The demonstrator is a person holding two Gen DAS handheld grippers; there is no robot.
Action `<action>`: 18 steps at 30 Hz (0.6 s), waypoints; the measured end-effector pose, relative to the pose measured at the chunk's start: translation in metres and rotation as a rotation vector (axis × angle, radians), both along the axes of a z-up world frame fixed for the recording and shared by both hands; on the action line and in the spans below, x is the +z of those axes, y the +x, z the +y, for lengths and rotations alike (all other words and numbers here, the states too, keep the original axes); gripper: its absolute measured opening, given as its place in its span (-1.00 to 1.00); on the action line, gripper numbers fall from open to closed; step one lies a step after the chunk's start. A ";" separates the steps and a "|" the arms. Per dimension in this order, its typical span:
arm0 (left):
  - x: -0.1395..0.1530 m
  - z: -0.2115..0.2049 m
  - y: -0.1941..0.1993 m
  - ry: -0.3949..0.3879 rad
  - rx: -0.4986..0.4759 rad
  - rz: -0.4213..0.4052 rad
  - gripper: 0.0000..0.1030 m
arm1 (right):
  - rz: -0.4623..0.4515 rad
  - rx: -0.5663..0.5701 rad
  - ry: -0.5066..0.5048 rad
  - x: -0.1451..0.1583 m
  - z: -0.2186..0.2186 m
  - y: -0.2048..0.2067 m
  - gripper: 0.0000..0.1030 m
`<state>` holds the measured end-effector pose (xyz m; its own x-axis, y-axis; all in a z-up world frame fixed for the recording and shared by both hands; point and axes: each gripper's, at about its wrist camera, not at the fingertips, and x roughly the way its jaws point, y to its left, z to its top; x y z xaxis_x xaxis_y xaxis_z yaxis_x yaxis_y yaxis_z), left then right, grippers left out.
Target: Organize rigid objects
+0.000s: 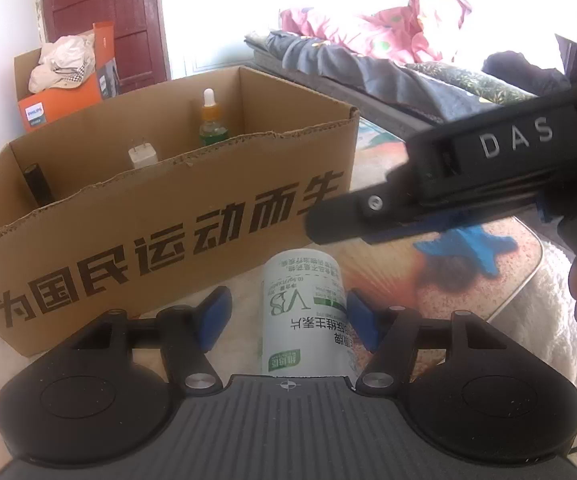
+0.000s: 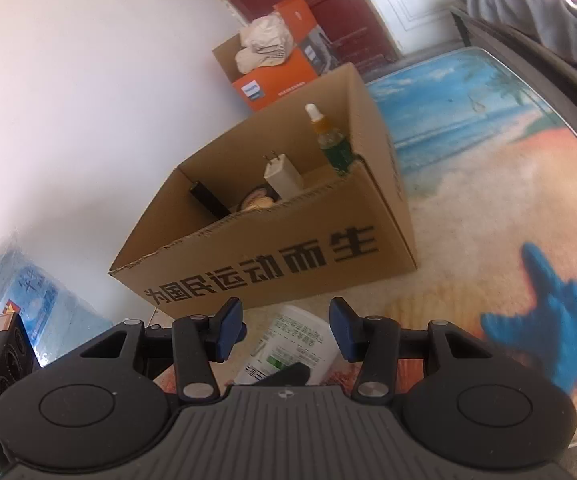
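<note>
1. Two grippers are in view, both with jaws spread wide and gripping nothing.
2. A white bottle [image 1: 304, 312] with green print lies on its side on the table [image 1: 468, 292], just in front of the cardboard box [image 1: 160, 236].
3. Between the blue pads of the left gripper [image 1: 288, 324] sits the bottle; the right pad is at its side, the left pad stands clear of it.
4. From the right wrist view, the right gripper [image 2: 286, 330] hangs above the same bottle [image 2: 296, 340], with its pads apart on either side.
5. Inside the box stand a dropper bottle [image 1: 210, 118] at the far wall, a white plug adapter [image 1: 142, 154] and a black stick-like item [image 1: 38, 184] leaning in the left corner.
6. A round tin [image 2: 258, 200] lies on the box floor beside the adapter.
7. A blue starfish picture [image 2: 560, 320] is printed on the table cover to the right.
</note>
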<state>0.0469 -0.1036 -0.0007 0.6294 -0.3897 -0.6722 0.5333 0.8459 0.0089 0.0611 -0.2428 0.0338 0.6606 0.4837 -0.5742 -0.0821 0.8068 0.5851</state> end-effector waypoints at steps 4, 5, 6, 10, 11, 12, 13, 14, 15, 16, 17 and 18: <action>0.003 0.005 0.002 -0.007 -0.001 0.010 0.38 | 0.031 -0.022 0.029 -0.010 -0.008 -0.001 0.03; 0.005 0.007 0.002 -0.015 -0.004 0.019 0.39 | 0.041 -0.026 0.040 -0.013 -0.009 0.000 0.03; 0.007 0.011 0.001 -0.024 -0.009 0.031 0.45 | 0.050 -0.029 0.052 -0.015 -0.010 0.001 0.03; 0.011 0.027 -0.004 -0.058 -0.043 0.088 0.71 | 0.073 -0.020 0.104 -0.020 -0.014 0.001 0.16; 0.010 0.031 -0.006 -0.057 -0.046 0.103 0.71 | 0.081 -0.010 0.119 -0.022 -0.014 0.000 0.18; 0.008 0.034 -0.008 -0.054 -0.046 0.121 0.72 | 0.095 -0.001 0.133 -0.024 -0.014 -0.001 0.19; 0.006 0.036 -0.010 -0.055 -0.047 0.141 0.72 | 0.113 0.008 0.151 -0.027 -0.014 -0.002 0.20; 0.003 0.038 -0.011 -0.058 -0.047 0.164 0.71 | 0.133 0.018 0.173 -0.030 -0.012 -0.003 0.20; 0.000 0.039 -0.013 -0.062 -0.047 0.184 0.71 | 0.154 0.029 0.195 -0.034 -0.011 -0.005 0.20; -0.004 0.039 -0.015 -0.066 -0.046 0.198 0.70 | 0.174 0.038 0.213 -0.037 -0.010 -0.007 0.20; -0.006 0.040 -0.016 -0.070 -0.042 0.206 0.67 | 0.191 0.043 0.226 -0.040 -0.009 -0.008 0.20; -0.009 0.040 -0.017 -0.071 -0.035 0.211 0.61 | 0.206 0.048 0.236 -0.043 -0.008 -0.010 0.20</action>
<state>0.0303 -0.0639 -0.0096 0.4631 -0.4599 -0.7576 0.5458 0.8215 -0.1650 0.0513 -0.2504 -0.0092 0.5148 0.6477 -0.5617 0.0230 0.6445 0.7642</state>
